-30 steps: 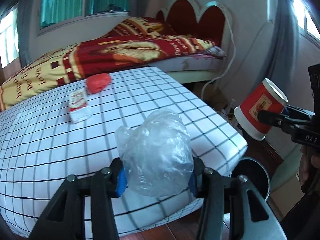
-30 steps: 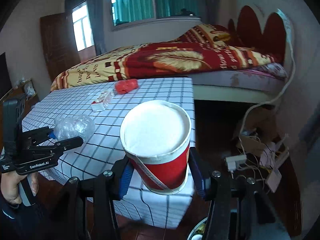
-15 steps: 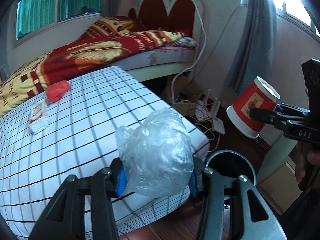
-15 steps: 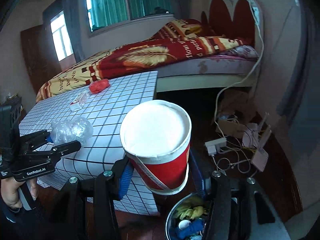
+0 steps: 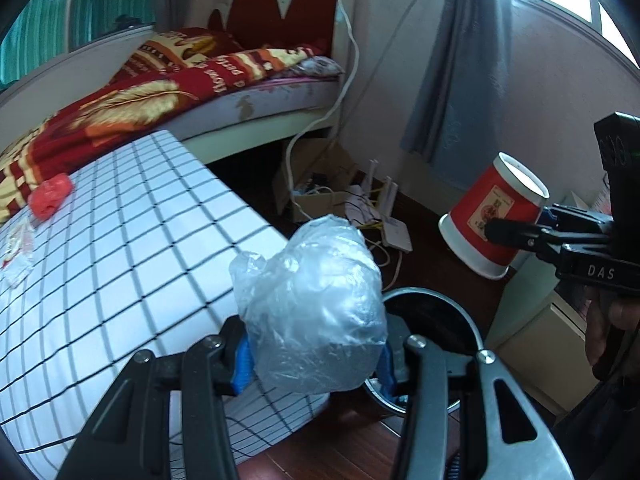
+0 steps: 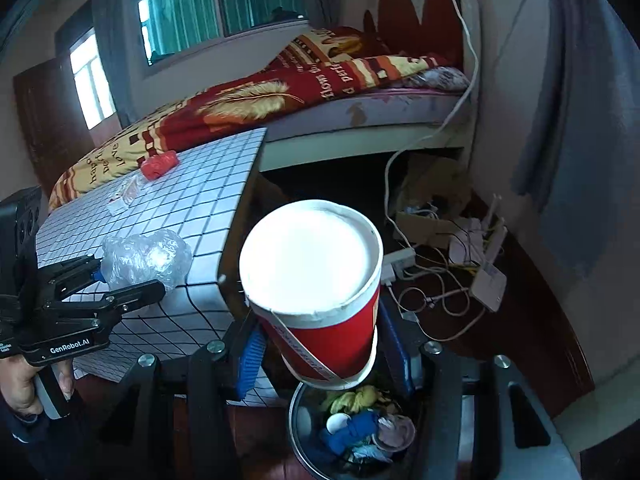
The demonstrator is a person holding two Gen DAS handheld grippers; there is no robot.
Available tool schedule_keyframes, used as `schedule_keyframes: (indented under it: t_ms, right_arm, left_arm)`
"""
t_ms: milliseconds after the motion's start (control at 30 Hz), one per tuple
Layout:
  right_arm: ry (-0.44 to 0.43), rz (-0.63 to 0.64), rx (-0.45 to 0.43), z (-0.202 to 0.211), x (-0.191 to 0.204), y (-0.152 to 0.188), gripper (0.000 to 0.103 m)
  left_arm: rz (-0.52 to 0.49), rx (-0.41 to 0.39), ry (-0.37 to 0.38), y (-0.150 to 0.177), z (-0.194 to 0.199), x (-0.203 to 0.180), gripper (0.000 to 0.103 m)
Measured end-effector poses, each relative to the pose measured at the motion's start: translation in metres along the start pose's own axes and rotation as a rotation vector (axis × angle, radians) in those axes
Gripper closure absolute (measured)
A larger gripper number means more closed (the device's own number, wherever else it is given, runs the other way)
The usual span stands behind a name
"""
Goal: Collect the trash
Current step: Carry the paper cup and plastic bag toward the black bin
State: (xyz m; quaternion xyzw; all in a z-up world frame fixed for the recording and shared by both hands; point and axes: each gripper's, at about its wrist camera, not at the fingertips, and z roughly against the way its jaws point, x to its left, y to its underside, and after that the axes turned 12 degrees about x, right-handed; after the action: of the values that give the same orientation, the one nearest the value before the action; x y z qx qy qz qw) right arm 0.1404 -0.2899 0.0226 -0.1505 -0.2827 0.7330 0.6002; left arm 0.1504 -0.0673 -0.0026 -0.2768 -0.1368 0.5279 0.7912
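Between left jaws: plastic bag (image 5: 316, 312); between right jaws: cup (image 6: 316, 292).

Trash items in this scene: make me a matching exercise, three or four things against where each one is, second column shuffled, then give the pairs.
Things:
1. clear plastic bag
2. red paper cup
3. crumpled red wrapper
4. blue cloth scrap

Places:
A. inside the trash bin
B. lying on the checked tablecloth
C. gripped in the right claw
D. gripped in the left claw

Pairs: 1-D, 2-C, 3-B, 4-A
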Motion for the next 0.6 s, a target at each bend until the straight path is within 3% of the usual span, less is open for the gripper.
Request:
schedule_keyframes:
  t_ms: [600]
  right_arm:
    - [0.049,-0.117,0.098,-0.009,-0.079,0.065,0.048]
  left_arm:
    - [-0.132,0.123,0.125,0.005,-0.056,-0.078,0.054]
